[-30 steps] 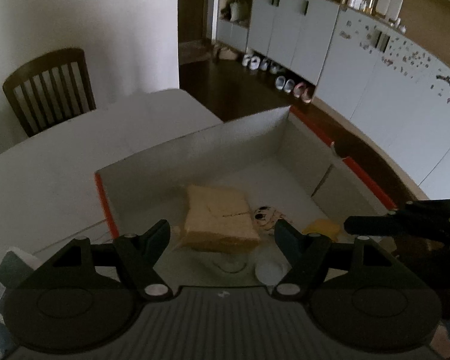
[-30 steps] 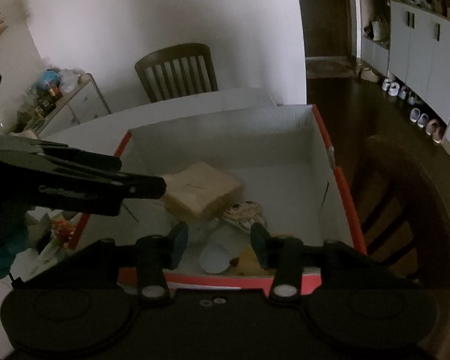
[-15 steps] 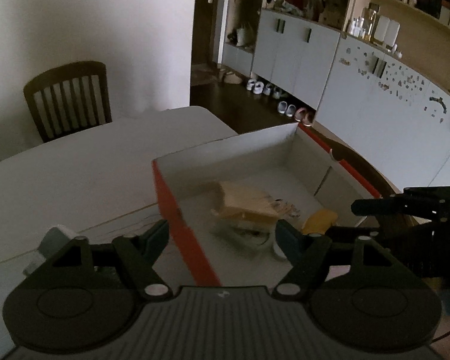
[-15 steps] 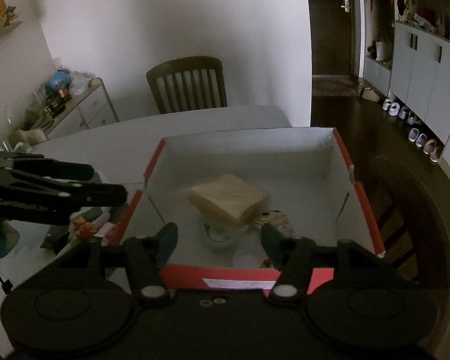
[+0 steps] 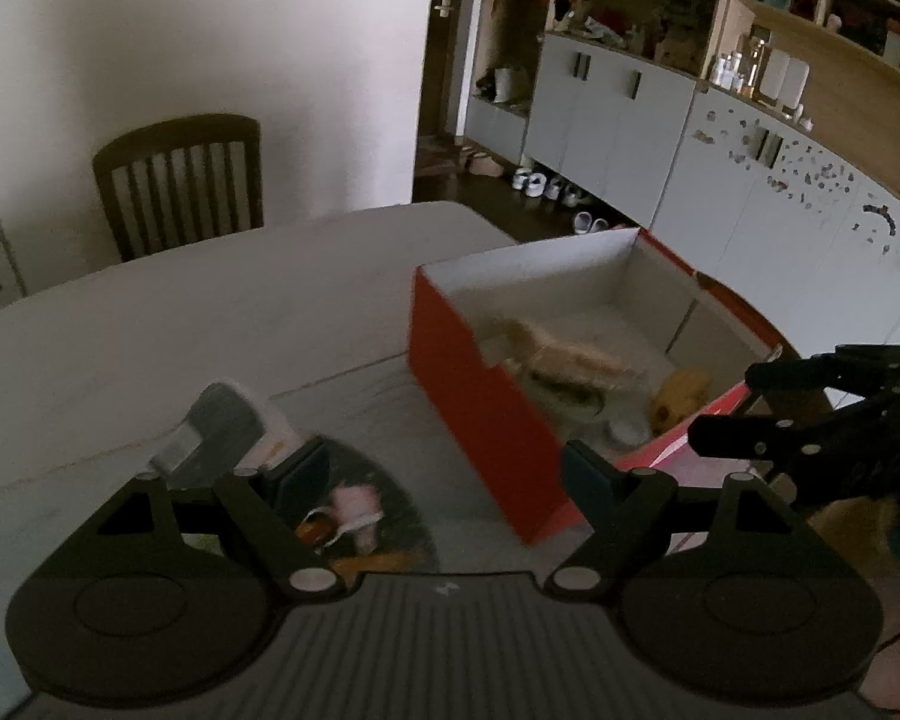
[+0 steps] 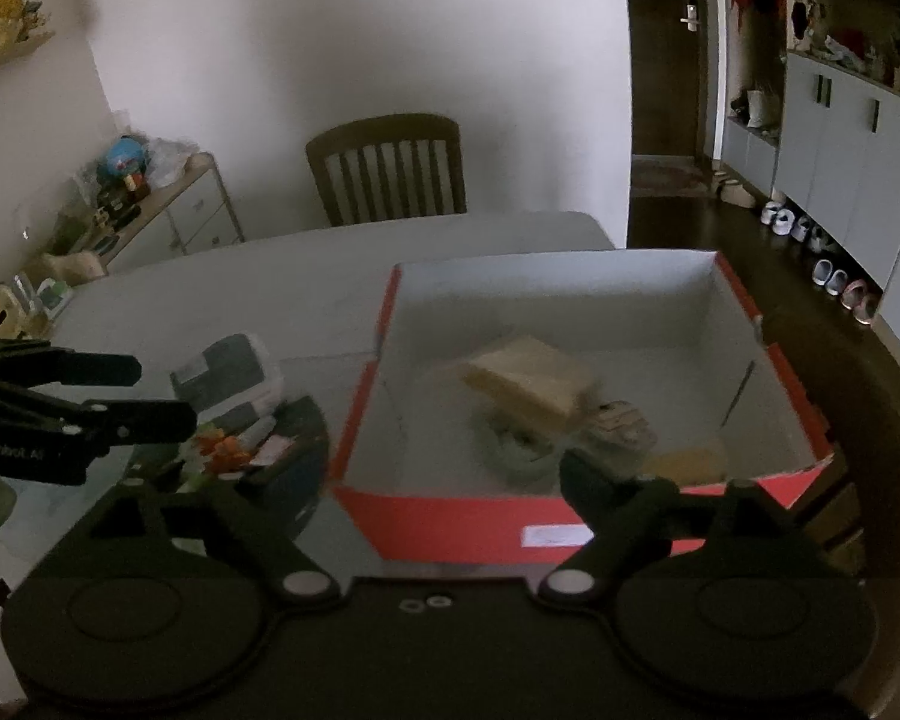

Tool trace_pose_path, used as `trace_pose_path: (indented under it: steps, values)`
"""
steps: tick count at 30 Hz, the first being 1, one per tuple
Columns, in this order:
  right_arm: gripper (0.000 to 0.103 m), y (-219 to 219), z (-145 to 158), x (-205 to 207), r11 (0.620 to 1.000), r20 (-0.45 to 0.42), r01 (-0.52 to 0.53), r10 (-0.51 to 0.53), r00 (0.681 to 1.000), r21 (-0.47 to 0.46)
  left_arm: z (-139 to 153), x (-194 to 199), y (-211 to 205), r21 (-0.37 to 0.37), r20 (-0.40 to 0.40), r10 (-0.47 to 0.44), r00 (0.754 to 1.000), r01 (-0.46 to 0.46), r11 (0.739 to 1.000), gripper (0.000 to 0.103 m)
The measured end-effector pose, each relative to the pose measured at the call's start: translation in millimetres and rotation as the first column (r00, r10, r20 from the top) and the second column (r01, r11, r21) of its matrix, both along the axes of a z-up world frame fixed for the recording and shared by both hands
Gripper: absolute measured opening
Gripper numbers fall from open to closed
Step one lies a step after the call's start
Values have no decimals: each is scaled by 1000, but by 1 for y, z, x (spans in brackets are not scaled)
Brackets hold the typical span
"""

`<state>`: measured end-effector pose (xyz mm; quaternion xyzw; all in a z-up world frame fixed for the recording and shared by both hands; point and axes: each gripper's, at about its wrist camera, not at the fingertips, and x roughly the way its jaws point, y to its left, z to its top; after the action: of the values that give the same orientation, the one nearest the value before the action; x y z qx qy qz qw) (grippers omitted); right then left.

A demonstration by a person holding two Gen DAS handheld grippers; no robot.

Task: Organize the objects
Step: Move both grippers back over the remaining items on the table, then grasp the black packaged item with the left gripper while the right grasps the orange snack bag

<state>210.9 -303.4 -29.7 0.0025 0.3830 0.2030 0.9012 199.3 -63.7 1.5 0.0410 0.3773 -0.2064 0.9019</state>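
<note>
A red open box [image 5: 480, 396] [image 6: 450, 519] stands on the white table. Inside lie a tan block [image 6: 531, 381] [image 5: 576, 357], a small printed item [image 6: 621, 423], a yellow piece [image 5: 681, 393] [image 6: 690, 459] and a round white item, blurred. Left of the box is a heap of small things [image 5: 342, 516] [image 6: 228, 450] beside a grey-and-white packet [image 5: 225, 426] [image 6: 228, 375]. My left gripper [image 5: 444, 468] is open and empty above the heap; it also shows in the right wrist view [image 6: 150, 396]. My right gripper [image 6: 444, 471] is open and empty at the box's near wall; it also shows in the left wrist view [image 5: 726, 408].
A wooden chair [image 5: 180, 180] [image 6: 390, 168] stands at the table's far side. A low cabinet with clutter [image 6: 150, 204] is at the left wall. Grey cupboards [image 5: 630, 132] and shoes on the floor [image 5: 546, 186] are to the right. Another chair back [image 6: 894, 450] curves beside the box.
Both grippers have pulled back and up out of the box. The left one has swung left, over the heap beside the box. Both stay open and empty.
</note>
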Motion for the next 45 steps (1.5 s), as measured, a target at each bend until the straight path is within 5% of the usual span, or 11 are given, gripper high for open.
trace_pose_path:
  steps: [6, 9, 26, 36, 45]
  values:
    - [96, 32, -1, -14, 999, 7, -26, 26, 1000, -19, -8, -12, 37, -10, -21, 24, 1000, -24, 1000, 88]
    - [96, 47, -2, -19, 999, 3, -39, 39, 999, -21, -12, -15, 57, -12, -27, 48, 999, -48, 999, 103]
    - [96, 120, -36, -32, 993, -90, -76, 68, 994, -90, -66, -16, 143, 60, -65, 116, 991, -112, 992, 103]
    - [95, 163, -63, -22, 979, -135, -127, 106, 985, -157, -99, 5, 162, 158, -52, 46, 998, -38, 987, 103]
    - [93, 186, -82, -6, 955, -162, -195, 160, 974, -225, -123, 29, 156, 249, -79, -156, 985, 171, 953, 103]
